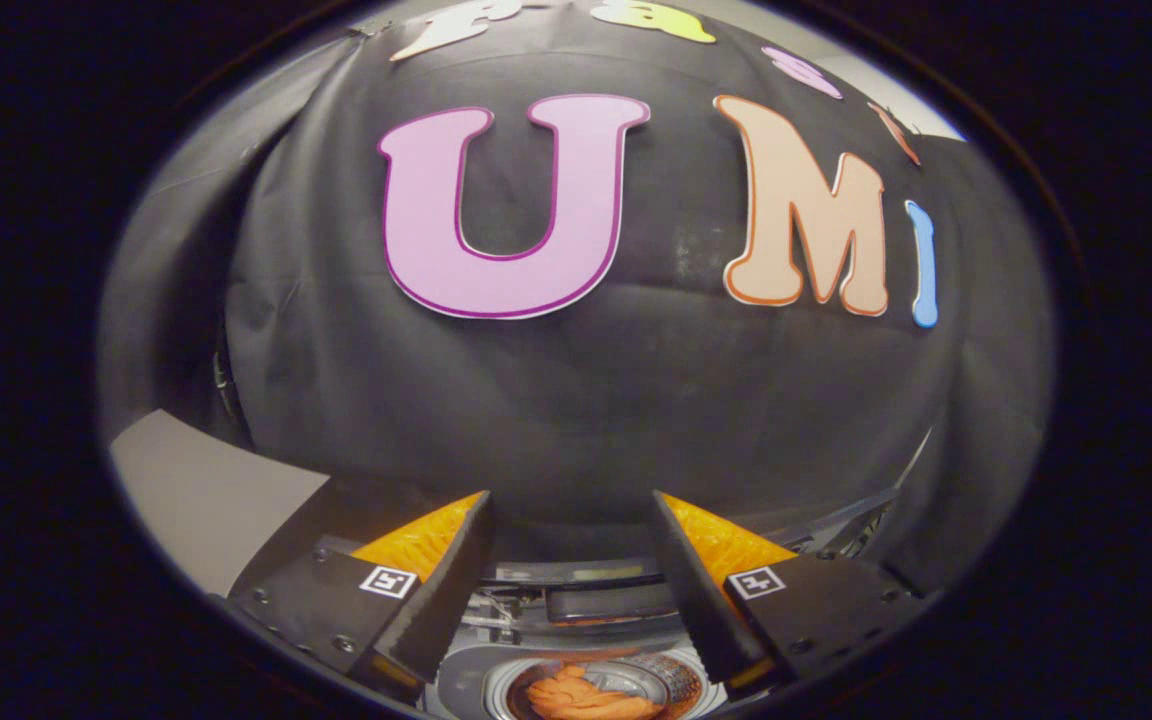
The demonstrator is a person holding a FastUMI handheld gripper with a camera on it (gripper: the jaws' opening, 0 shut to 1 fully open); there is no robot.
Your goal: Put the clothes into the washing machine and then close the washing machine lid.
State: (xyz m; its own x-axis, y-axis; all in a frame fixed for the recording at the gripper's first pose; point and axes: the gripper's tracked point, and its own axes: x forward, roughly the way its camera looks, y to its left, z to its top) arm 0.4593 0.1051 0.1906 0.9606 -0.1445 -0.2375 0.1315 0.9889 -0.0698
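Observation:
My gripper [570, 500] is open, its two fingers spread wide with nothing between them, raised and facing the booth's black cloth wall. Far below, between the finger bases, the washing machine [466, 675] shows with its round drum uncovered. An orange garment [581, 697] lies crumpled inside the drum. The raised lid [608, 600] stands behind the drum opening, dark and seen edge-on.
The black cloth wall [576, 400] hangs close ahead. A pale grey surface [206, 500] lies to the left of the left finger. Some metal framing [856, 525] shows to the right of the right finger.

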